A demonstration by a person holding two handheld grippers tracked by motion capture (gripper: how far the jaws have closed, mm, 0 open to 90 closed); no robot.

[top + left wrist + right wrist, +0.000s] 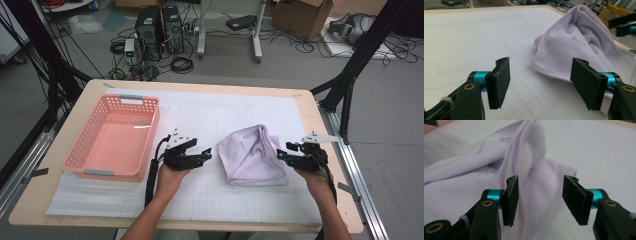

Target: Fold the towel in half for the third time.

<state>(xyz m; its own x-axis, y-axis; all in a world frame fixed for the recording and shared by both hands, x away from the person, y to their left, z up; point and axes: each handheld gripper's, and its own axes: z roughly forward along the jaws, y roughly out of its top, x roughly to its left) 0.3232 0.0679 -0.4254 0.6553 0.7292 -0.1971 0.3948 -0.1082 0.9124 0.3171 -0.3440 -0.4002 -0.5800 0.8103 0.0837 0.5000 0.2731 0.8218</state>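
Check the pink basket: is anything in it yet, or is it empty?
Empty. The high view shows the pink basket's bare floor, and the pale towel lies bunched on the table mat between the two tongs, outside it.

- The blue marks on the towel (584, 42) are too blurred to read in the left gripper view.
- In the right gripper view, the towel (474, 180) is cut off by the left edge.
- Beyond the towel, the other gripper (624, 25) is cut by the right edge.
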